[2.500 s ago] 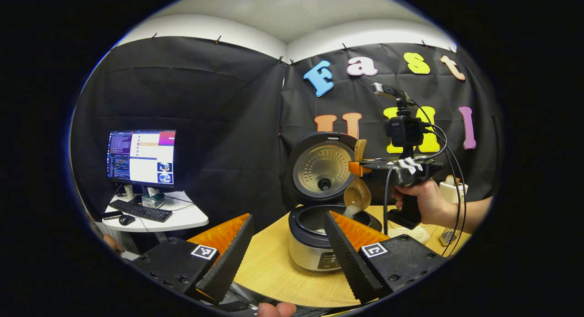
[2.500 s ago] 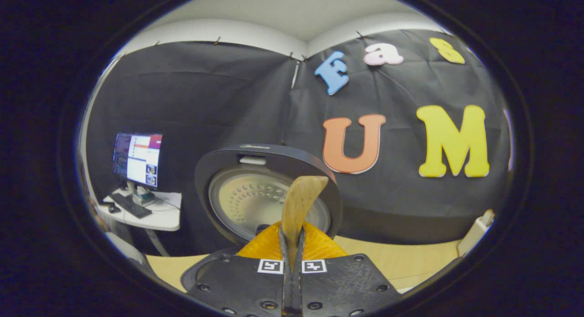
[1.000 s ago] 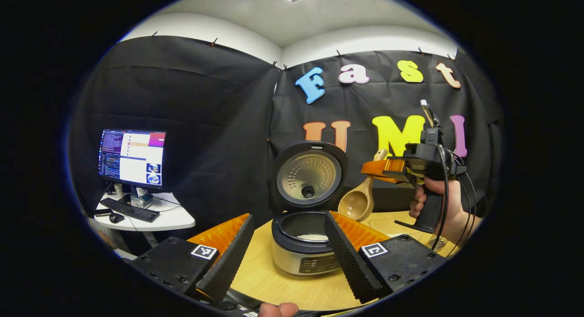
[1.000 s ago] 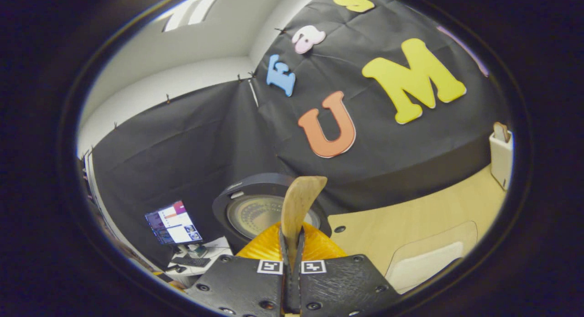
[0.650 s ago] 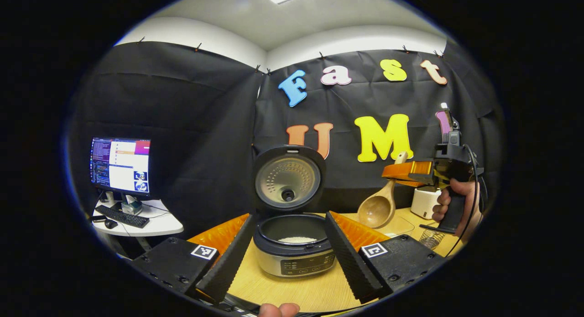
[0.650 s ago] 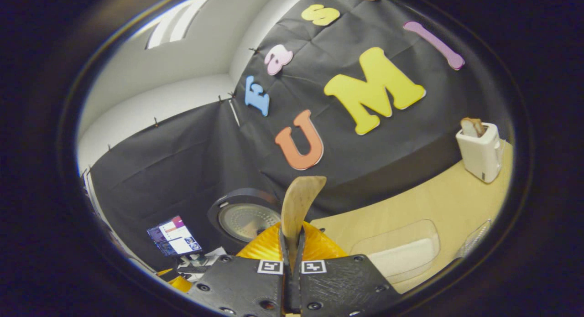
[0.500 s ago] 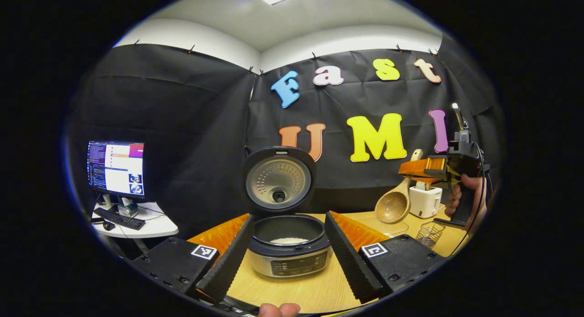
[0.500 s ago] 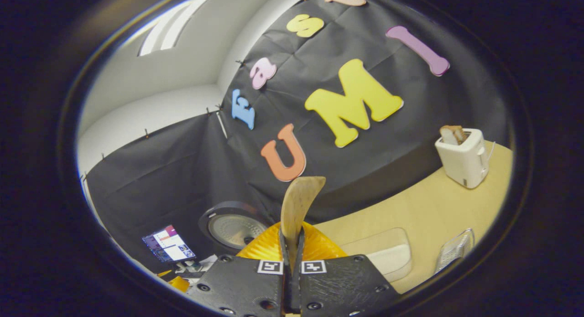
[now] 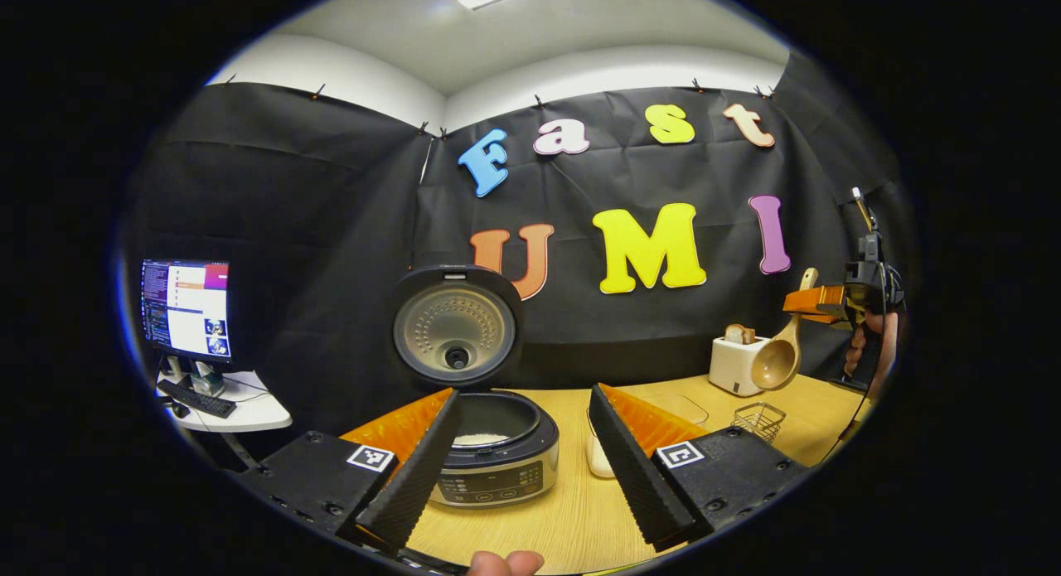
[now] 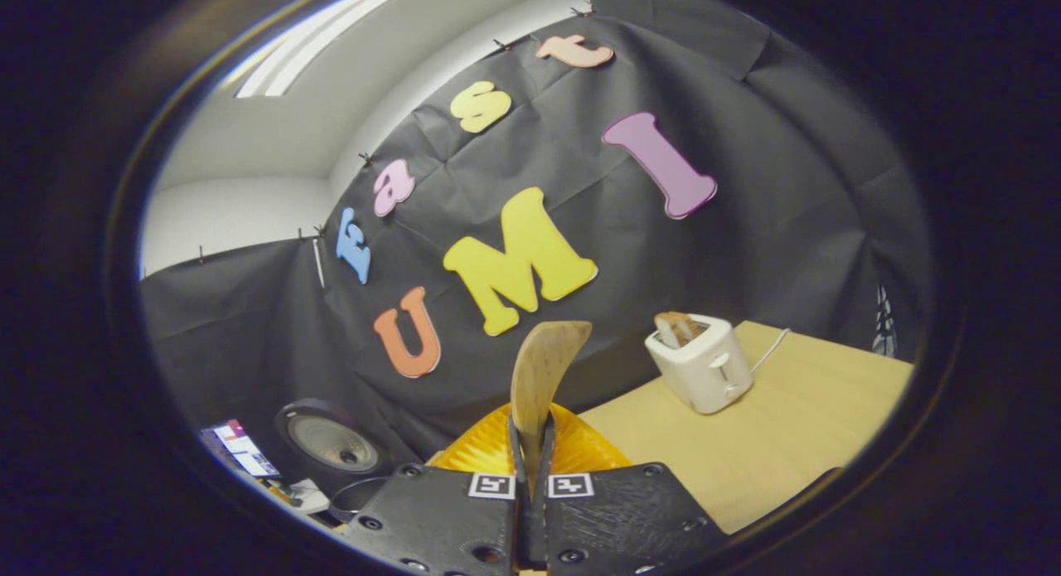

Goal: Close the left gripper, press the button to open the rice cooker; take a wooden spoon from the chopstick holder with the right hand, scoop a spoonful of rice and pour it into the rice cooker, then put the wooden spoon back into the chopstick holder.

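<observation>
The rice cooker (image 9: 491, 464) stands open on the wooden table, its lid (image 9: 456, 327) upright and white rice (image 9: 479, 438) in the pot. My left gripper (image 9: 524, 398) is open in front of it, a finger on each side of the pot, holding nothing. At the far right, a hand holds my right gripper (image 9: 816, 298) in the air, shut on the handle of the wooden spoon (image 9: 775, 360). The spoon's bowl hangs down above the wire chopstick holder (image 9: 758, 418). In the right gripper view the spoon handle (image 10: 543, 377) sticks up between the shut fingers of the right gripper (image 10: 530, 443).
A white toaster (image 9: 733, 365) with bread in it stands at the back right of the table (image 10: 787, 427). A white container (image 9: 598, 458) sits just right of the cooker. A monitor (image 9: 184, 307) and keyboard stand on a side desk at the far left.
The right gripper has carried the spoon from above the cooker's pot to the right, to above the wire holder. The left gripper's view has swung right, so the cooker sits further left.
</observation>
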`<state>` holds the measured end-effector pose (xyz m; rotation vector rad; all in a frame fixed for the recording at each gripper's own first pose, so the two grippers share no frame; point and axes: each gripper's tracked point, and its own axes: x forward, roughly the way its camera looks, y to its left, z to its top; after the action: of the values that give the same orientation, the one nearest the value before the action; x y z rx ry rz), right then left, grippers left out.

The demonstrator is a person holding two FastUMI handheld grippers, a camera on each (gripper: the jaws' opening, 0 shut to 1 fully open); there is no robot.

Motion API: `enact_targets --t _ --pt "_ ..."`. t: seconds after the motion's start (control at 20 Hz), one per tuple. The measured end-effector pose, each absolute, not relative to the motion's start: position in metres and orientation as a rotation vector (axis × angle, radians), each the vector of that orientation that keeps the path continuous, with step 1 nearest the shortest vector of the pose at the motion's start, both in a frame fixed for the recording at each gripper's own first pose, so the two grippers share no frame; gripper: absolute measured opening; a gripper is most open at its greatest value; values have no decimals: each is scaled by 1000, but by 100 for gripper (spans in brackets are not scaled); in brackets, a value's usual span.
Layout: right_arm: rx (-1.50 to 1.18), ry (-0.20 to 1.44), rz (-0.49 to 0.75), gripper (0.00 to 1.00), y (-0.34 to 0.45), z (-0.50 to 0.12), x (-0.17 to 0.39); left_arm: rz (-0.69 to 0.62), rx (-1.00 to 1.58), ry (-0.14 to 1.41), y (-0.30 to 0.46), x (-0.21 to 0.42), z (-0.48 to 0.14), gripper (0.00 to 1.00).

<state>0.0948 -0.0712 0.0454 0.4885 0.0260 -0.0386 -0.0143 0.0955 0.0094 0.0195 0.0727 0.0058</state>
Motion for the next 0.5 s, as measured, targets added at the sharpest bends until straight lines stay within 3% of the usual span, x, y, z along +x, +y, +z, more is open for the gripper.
enact_targets --t 0.5 --pt "350 100 -151 0 -81 -26 122 5 23 54 97 -16 14 99"
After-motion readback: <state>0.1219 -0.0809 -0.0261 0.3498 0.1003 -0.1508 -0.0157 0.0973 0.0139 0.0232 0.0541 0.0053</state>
